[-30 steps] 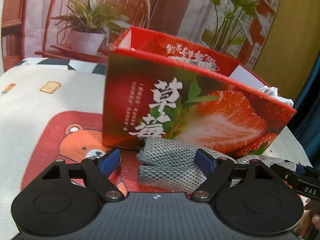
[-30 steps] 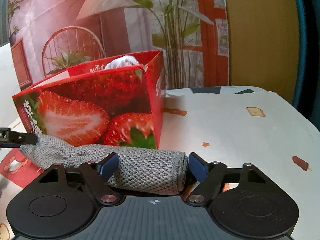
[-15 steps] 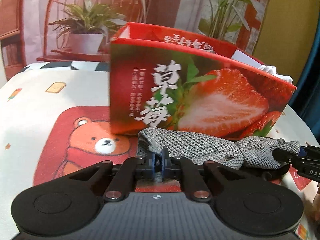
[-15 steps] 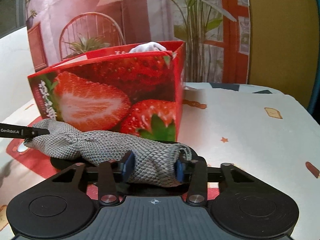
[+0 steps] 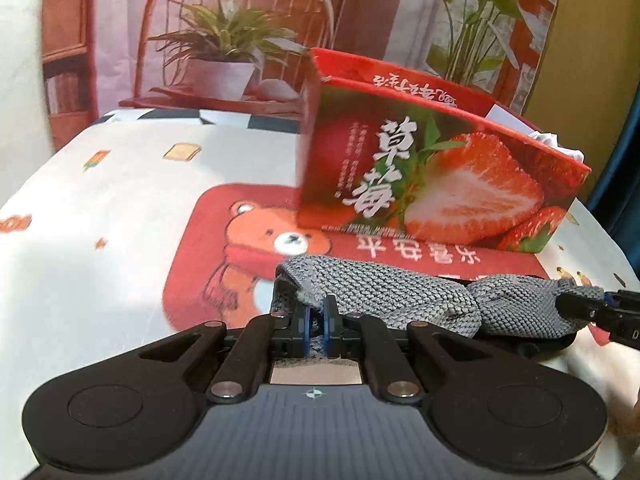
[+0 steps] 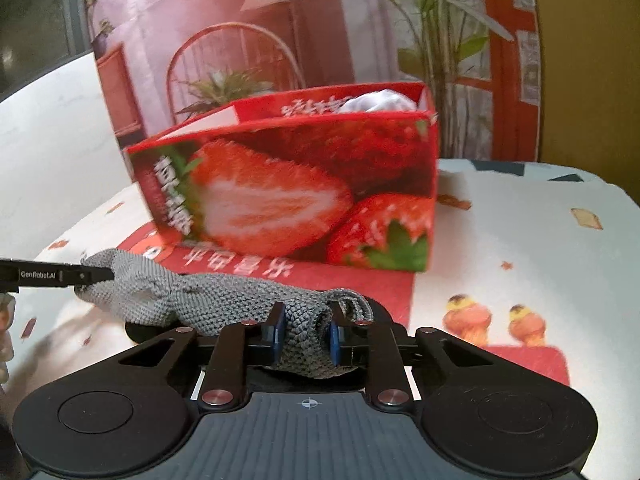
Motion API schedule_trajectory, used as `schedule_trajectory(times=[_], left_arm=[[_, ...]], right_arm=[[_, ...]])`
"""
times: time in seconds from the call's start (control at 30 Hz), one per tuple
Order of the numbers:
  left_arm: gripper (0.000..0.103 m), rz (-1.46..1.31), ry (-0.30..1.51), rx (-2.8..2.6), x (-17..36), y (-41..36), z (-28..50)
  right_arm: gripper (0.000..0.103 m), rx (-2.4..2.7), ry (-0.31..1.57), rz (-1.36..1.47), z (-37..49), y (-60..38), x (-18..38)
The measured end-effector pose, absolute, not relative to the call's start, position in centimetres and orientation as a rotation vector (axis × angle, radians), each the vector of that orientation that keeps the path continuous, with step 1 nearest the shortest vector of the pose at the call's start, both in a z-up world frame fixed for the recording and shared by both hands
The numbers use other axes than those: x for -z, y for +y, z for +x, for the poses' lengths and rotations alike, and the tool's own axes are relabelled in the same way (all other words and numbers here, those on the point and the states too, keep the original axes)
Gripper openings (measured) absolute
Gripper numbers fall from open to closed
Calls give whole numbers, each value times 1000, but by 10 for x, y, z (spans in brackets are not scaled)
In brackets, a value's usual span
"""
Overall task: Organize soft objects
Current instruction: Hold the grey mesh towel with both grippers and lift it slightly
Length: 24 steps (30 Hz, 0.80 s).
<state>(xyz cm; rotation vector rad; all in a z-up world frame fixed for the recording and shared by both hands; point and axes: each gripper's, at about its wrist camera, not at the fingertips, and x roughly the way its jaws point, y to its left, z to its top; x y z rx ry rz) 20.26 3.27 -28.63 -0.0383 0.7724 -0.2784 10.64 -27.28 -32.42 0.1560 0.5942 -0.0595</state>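
Where the bench (image 5: pixel 120 208) carries a pale cloth printed with toast and sweets, a red panel with a cartoon bear (image 5: pixel 276 248) lies at its middle, and a strawberry-printed box (image 5: pixel 432 184) stands open-topped on the far edge of that panel. Behind it hangs a backdrop (image 6: pixel 240 20) picturing a wire chair, potted plants and a red window frame; a mustard wall shows at the right. Something white (image 6: pixel 376 101) pokes above the box rim at its right end.

A grey knitted cloth (image 5: pixel 380 292), rolled long, stretches across the red panel in front of the box, near it but apart. The left gripper (image 5: pixel 315 322) has its blue-padded fingers (image 5: pixel 331 320) drawn almost together, pinching a thin fold at the roll's left end. The right gripper (image 6: pixel 307 330) has its fingers (image 6: pixel 278 330) partly closed and clamped on the thicker right end (image 6: pixel 304 320), which bulges between the pads. In each view the other gripper's black tip meets the far end of the cloth.
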Motion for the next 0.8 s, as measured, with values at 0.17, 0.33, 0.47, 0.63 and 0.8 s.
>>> schedule_trajectory(times=[0.17, 0.33, 0.47, 0.63, 0.8], left_arm=[[7, -54, 775, 282, 290, 39, 188], [8, -45, 750, 275, 289, 38, 177], [8, -33, 746, 278, 294, 36, 171], [8, -39, 758, 281, 299, 37, 172], [8, -43, 757, 282, 301, 38, 171]], right_arm=[[19, 50, 611, 159, 98, -264, 332], [20, 49, 609, 150, 94, -261, 336], [20, 47, 605, 131, 93, -259, 339], [20, 40, 604, 126, 94, -260, 340], [21, 37, 604, 131, 94, -261, 340]])
